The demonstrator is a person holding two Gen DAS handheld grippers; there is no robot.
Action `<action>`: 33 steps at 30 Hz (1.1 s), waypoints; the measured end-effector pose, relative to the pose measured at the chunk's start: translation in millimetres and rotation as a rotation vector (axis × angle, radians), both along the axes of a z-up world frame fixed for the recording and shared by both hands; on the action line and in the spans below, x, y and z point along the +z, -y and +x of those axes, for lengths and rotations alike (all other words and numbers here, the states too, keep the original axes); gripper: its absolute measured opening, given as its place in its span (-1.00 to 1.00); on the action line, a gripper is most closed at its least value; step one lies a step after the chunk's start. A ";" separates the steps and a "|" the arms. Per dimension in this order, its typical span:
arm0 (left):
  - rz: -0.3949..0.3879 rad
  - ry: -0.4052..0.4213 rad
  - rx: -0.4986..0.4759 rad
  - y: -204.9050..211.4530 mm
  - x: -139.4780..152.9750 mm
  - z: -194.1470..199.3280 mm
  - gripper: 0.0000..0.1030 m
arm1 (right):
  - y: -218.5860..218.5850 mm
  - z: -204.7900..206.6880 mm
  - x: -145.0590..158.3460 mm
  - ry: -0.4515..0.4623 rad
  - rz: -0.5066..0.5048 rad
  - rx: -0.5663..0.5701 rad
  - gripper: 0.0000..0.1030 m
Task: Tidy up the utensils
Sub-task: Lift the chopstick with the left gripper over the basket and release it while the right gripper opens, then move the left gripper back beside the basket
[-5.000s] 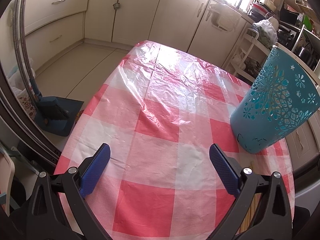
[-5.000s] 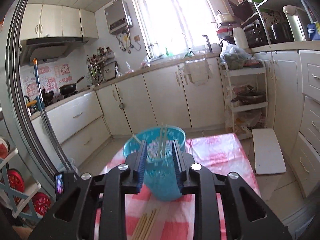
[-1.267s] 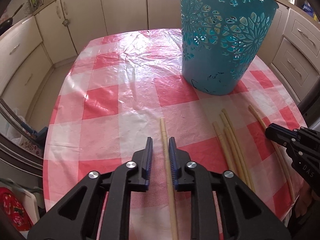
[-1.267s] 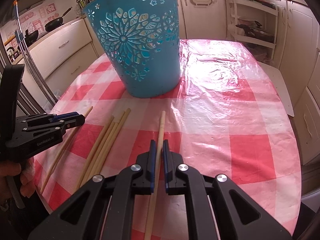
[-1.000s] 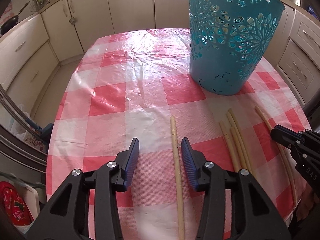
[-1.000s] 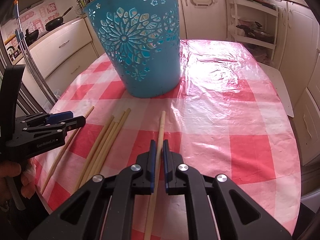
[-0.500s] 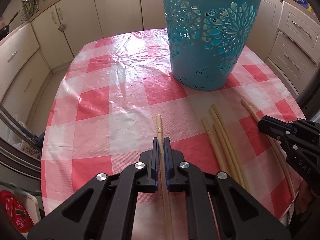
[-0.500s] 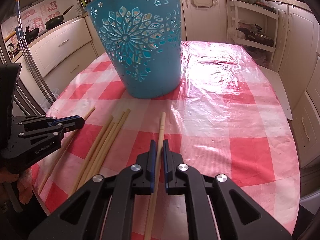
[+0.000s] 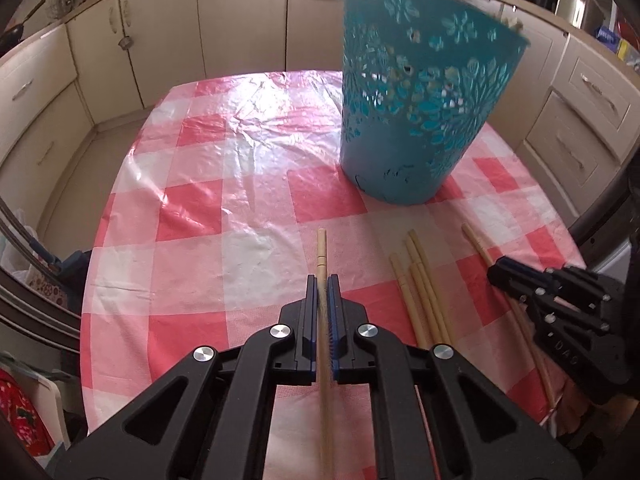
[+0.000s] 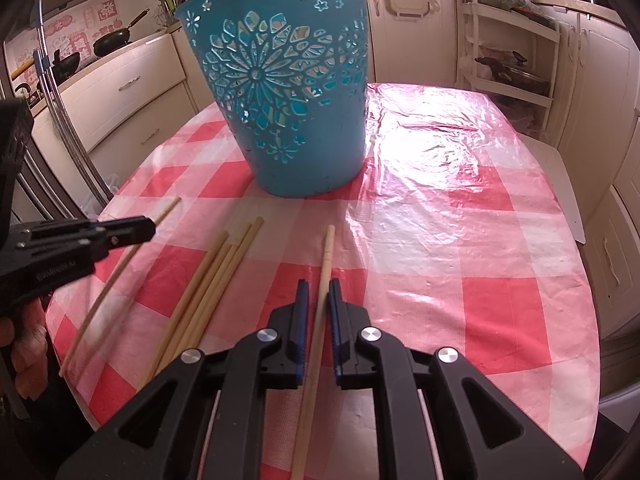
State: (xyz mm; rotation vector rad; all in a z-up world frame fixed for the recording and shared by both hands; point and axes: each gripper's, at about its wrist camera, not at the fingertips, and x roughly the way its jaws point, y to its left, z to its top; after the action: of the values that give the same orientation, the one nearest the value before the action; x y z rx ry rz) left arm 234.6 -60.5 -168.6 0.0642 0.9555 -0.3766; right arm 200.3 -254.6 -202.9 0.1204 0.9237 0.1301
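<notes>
A black wok (image 10: 114, 40) sits on the counter at the far left of the kitchen, under red stickers on the wall. Cream cabinets (image 9: 168, 40) run along the walls, and a white shelf rack (image 10: 512, 52) with pans on it stands at the right. In the middle is a rounded table under a glossy red-and-white checked tablecloth (image 10: 460, 240), which is wrinkled and bright with glare on its far side. A teal plastic basket (image 10: 304, 152) with flower-shaped cut-outs stands upright on the cloth towards the far side. Pale sticks show above its rim in the left wrist view, too blurred to name.

Light wooden chopsticks lie on the near part of the cloth, in front of the basket and pointing roughly towards it. The left gripper (image 9: 322, 280) has its blue pads pressed together on the leftmost chopstick (image 9: 321, 252), whose tip pokes out past the fingers. I cannot tell if that chopstick's far end touches the cloth. Just to its right, a loose bundle of four chopsticks (image 10: 212, 280) lies flat, touched by neither gripper. Further right, the right gripper (image 10: 318, 284) straddles the rightmost chopstick (image 10: 326, 256). Its jaws have just been easing apart, and a thin gap shows between the pads and the stick, which lies on the cloth.
</notes>
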 end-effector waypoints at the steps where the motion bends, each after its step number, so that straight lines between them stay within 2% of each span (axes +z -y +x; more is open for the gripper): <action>1: -0.036 0.009 0.008 -5.0 8.5 0.7 -0.91 | -0.9 -0.1 0.0 0.001 -0.005 0.002 -0.77; 5: -0.185 0.092 0.034 -23.9 57.0 2.4 -0.91 | -3.5 -0.9 0.0 0.006 -0.022 0.008 -0.74; 8: -0.271 0.186 0.035 -29.2 102.0 3.1 -0.91 | -3.4 -1.4 -0.2 0.008 -0.024 0.009 -0.73; 12: -0.348 0.304 0.026 -21.1 154.2 10.1 -0.92 | -3.4 -1.7 -0.2 0.007 -0.021 0.008 -0.73; 16: -0.375 0.412 0.039 0.5 187.9 28.7 -0.91 | -2.6 -2.4 0.2 0.007 -0.017 0.009 -0.72; 25: -0.384 0.569 0.091 53.1 218.5 85.5 -0.91 | -5.6 -2.7 0.7 0.009 -0.009 0.030 -0.52; 29: -0.385 0.590 0.113 67.4 211.8 108.3 -0.91 | -4.5 -1.6 0.6 0.007 -0.002 0.034 -0.49; 33: -0.380 0.571 0.126 76.9 192.3 125.9 -0.91 | -4.1 -1.5 0.4 0.005 0.012 0.038 -0.44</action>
State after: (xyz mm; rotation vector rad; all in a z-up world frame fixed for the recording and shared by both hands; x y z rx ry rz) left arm 360.6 -137.3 23.7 -0.2251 0.3124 -0.3884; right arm 198.8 -250.5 -202.5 0.1135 0.9207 0.1707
